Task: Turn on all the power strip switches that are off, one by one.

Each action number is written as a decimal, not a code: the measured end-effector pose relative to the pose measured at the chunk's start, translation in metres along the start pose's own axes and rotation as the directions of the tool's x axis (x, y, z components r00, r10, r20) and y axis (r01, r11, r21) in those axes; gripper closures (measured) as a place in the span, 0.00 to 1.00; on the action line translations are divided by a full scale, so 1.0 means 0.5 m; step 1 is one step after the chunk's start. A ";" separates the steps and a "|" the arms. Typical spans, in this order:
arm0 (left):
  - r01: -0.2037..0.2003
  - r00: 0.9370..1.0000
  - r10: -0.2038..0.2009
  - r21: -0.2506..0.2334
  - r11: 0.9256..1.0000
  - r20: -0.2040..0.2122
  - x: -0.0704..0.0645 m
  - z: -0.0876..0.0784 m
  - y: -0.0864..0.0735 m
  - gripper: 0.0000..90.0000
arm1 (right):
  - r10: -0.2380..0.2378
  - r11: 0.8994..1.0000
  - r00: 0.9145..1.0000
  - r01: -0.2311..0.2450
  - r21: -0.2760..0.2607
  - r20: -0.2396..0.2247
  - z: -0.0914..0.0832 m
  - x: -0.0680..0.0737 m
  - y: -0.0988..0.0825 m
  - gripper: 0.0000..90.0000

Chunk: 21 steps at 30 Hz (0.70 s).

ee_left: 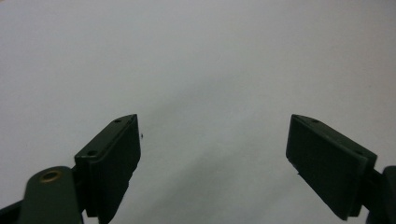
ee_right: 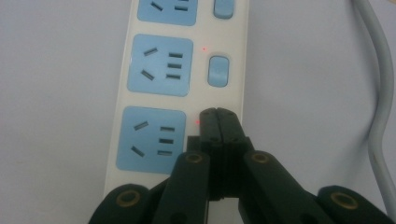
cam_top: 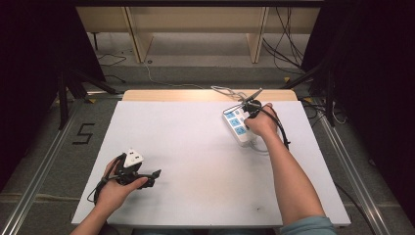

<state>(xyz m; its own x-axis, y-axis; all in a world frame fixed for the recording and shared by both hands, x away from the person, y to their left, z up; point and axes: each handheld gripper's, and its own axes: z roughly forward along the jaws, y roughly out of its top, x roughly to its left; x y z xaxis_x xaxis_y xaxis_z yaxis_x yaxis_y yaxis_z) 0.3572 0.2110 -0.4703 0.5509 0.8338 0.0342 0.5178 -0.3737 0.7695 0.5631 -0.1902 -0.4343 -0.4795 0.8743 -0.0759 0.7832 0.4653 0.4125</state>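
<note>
Power strip [cam_top: 238,126] at far right of white table [cam_top: 195,161], cord [ee_right: 380,93] cut off by frame; right gripper [ee_right: 217,114] jaws pressed together, tips over nearest switch, hiding it, contact unclear; left gripper [ee_left: 212,149] near left, jaws wide apart, holding nothing
</note>
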 end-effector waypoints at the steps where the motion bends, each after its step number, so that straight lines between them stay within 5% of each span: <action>1: 0.002 1.000 -0.002 0.002 1.000 0.000 0.001 0.000 0.000 0.20 | -0.004 1.000 1.000 0.004 0.001 0.005 0.000 0.001 0.000 1.00; 9: -0.007 1.000 0.007 0.002 1.000 0.001 0.000 0.000 0.000 0.20 | 0.037 0.999 0.999 -0.037 -0.039 -0.013 -0.009 -0.010 0.001 1.00; 21: 0.000 1.000 0.000 0.004 1.000 0.002 0.002 0.000 0.000 0.20 | 0.027 0.998 1.000 -0.028 -0.051 -0.008 -0.018 -0.017 0.021 1.00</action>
<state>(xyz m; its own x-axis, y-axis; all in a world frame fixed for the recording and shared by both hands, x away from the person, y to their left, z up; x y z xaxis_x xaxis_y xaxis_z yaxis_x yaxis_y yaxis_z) 0.3576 0.2117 -0.4705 0.5518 0.8333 0.0328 0.5208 -0.3750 0.7669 0.5719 -0.1937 -0.4209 -0.4613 0.8854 -0.0570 0.7751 0.4335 0.4597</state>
